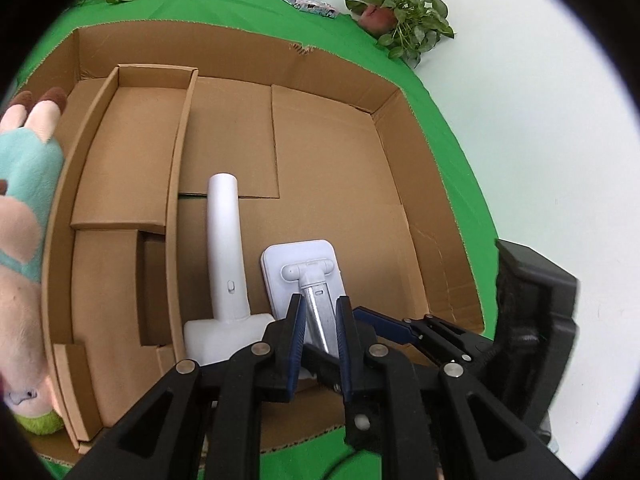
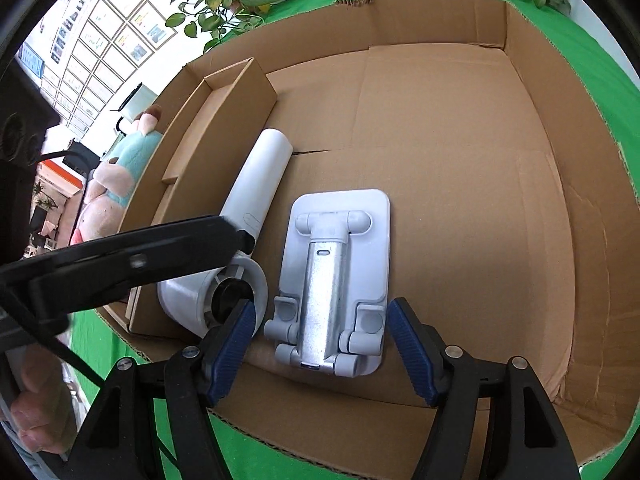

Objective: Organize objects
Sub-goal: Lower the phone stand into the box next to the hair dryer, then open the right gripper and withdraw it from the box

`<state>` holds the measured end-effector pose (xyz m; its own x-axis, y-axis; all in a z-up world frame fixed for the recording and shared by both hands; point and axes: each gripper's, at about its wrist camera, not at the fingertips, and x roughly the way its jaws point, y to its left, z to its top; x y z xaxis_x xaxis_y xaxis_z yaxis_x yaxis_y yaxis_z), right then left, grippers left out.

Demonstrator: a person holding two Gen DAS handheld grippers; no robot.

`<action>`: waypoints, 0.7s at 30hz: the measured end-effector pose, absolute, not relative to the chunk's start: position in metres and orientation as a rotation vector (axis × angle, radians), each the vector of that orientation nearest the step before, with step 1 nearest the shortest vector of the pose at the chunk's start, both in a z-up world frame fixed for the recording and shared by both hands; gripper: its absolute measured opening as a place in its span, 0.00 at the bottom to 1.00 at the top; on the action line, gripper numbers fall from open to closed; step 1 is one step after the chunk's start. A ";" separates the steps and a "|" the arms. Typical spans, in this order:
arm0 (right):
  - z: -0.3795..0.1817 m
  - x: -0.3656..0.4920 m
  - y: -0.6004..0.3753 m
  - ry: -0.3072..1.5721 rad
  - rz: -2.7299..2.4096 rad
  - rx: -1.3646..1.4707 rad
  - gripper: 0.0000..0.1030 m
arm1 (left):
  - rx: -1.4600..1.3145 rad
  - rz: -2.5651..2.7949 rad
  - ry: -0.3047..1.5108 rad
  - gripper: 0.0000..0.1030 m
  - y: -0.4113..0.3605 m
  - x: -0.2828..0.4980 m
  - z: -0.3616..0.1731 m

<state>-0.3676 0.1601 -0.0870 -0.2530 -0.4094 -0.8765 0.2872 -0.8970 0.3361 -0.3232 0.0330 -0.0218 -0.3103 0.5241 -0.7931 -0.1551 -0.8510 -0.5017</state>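
A white folding phone stand (image 2: 336, 276) with a silver metal arm lies flat on the floor of a large open cardboard box (image 2: 460, 128). A white handheld blower (image 2: 256, 188) lies beside it on the left. In the left wrist view my left gripper (image 1: 318, 312) is shut on the stand's silver arm (image 1: 318, 312), with the stand's white plate (image 1: 300, 264) ahead and the blower (image 1: 226, 240) to the left. My right gripper (image 2: 320, 320) is open, its blue pads either side of the stand's near end, not touching it.
A narrow cardboard insert tray (image 1: 124, 168) sits along the box's left side. A plush toy (image 1: 24, 208) lies outside the box's left wall. Green cloth (image 1: 452, 128) covers the table. Potted plants (image 1: 404, 16) and a patterned packet (image 1: 308, 4) stand beyond the box.
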 end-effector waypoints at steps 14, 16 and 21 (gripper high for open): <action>-0.088 -0.367 0.155 -0.208 -2.214 1.665 0.45 | -1.422 2.245 -0.493 0.12 0.009 -0.298 -0.012; -0.081 -0.363 0.156 -0.208 -2.244 1.646 0.46 | -1.380 2.281 -0.479 0.18 0.008 -0.292 -0.006; -0.048 -0.334 0.156 -0.046 -2.442 1.492 0.73 | -1.233 2.477 -0.363 0.20 0.008 -0.267 0.015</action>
